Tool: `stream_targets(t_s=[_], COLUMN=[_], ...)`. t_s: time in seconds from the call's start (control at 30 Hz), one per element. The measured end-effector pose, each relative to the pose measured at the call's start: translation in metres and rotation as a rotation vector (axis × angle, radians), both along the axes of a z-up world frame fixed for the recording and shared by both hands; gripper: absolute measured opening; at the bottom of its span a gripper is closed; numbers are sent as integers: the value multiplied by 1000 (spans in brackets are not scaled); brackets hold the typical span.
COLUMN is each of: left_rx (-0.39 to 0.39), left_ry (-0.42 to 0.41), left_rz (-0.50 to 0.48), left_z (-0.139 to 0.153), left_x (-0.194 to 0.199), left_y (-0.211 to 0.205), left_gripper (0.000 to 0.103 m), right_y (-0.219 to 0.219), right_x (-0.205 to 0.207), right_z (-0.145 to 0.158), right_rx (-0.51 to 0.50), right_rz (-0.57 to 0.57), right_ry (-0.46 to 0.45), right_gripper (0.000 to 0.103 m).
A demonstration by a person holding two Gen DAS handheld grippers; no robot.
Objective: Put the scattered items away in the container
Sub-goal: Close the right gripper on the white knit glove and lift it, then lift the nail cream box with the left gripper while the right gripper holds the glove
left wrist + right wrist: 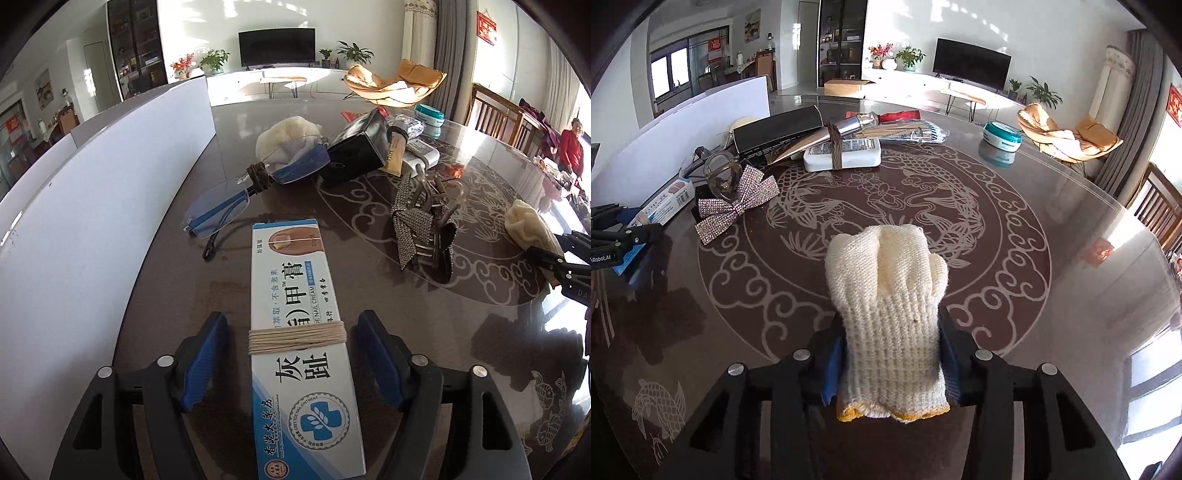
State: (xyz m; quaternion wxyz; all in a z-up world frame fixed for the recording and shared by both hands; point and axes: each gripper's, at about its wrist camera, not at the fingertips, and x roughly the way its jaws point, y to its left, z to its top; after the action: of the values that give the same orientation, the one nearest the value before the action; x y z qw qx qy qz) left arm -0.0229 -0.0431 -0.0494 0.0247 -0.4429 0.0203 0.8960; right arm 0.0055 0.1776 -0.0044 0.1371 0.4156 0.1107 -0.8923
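My left gripper (291, 354) is open, its blue pads on either side of a white and blue ointment box (301, 332) wound with string, with gaps on both sides. The box lies on the dark table. My right gripper (892, 363) is shut on a cream knitted glove (886, 295) and holds it above the table; the glove also shows in the left wrist view (528, 229). A white container wall (85, 206) stands to the left of the box. In the right wrist view the box (661, 205) sits at the far left by my left gripper.
Rimless glasses (221, 210), a rhinestone bow clip (417, 229), a black box (354, 151), a second glove (288, 140), a tube and a white pack (842, 157) lie scattered. A teal round tin (1001, 138) stands farther back. Chairs ring the table.
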Motion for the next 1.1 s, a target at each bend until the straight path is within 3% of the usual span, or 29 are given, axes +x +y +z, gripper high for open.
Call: stream_targets(t_s=[0.03,0.07,0.13,0.2,0.33,1.1], left_rx=[10,11,4,0,6,6], left_ry=[-12,-16,-19,-32,-41,-38], left_rz=[21,26,20,10,7,17], left_z=[-1,-2,-3,-4,-5,-5], left_x=[-1,-1,-1,-3,-5,-6], left_y=[-4,-5,-3,0,2,0], left_gripper=[90,92,95,103,103,103], right_y=[0,0,4,9,4,5], right_x=[-4,-9,-16,-19,-19,-20], right_z=[-1,-3,-7,-8,-10,-11], right_rx=[-12,-25,-54,-74,-50,-50], right_rz=[-11,-26,-63,-84,-74,-93], right_ry=[-9,-21,-53,-65,-73,-82], right_gripper=[59,65,86,90,99,103])
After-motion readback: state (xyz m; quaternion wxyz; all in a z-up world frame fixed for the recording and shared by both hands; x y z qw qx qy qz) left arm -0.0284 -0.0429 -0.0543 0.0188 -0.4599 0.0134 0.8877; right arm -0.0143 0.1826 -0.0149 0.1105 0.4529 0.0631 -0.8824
